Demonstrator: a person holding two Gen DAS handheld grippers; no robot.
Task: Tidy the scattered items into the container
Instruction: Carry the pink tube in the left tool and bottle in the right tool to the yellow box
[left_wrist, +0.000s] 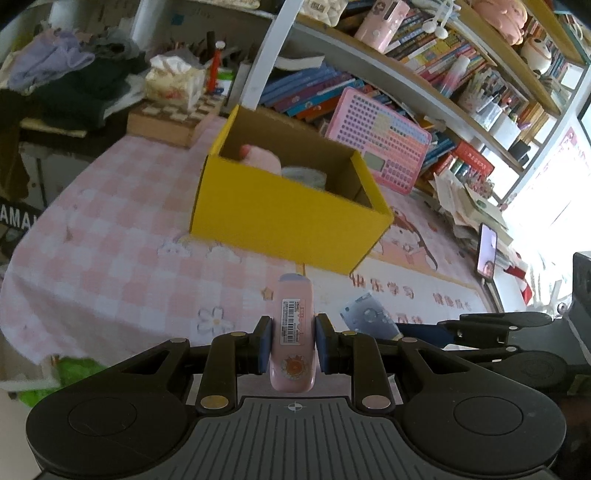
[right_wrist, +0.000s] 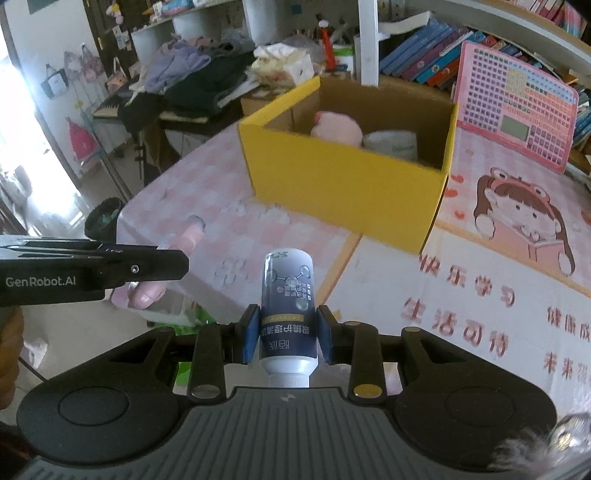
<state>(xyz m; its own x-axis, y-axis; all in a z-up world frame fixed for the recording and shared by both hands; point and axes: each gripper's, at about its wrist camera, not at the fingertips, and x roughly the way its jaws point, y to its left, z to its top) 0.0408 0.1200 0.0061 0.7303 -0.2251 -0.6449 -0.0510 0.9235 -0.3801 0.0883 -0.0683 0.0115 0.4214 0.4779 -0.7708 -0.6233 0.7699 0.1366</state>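
A yellow cardboard box (left_wrist: 280, 218) stands open on the pink checked table ahead, seen again as the box (right_wrist: 343, 195) in the right wrist view. Inside lie a pink soft item (right_wrist: 338, 131) and a pale rolled item (right_wrist: 391, 144). My left gripper (left_wrist: 293, 345) is shut on a slim pink case (left_wrist: 293, 325) with a barcode label, held above the table short of the box. My right gripper (right_wrist: 288, 338) is shut on a dark blue bottle (right_wrist: 288, 295) with a white cap at the near end. From the right wrist, the left gripper's black body (right_wrist: 92, 269) shows at left, the pink case's tip (right_wrist: 190, 232) beyond it.
A pink keyboard toy (left_wrist: 380, 140) leans on book rows behind the box. A tissue pack (left_wrist: 173, 79), wooden box and piled clothes (left_wrist: 74, 81) sit at the far left. A phone (left_wrist: 487, 254) stands propped at the right. The table's left edge (right_wrist: 125, 221) drops to the floor.
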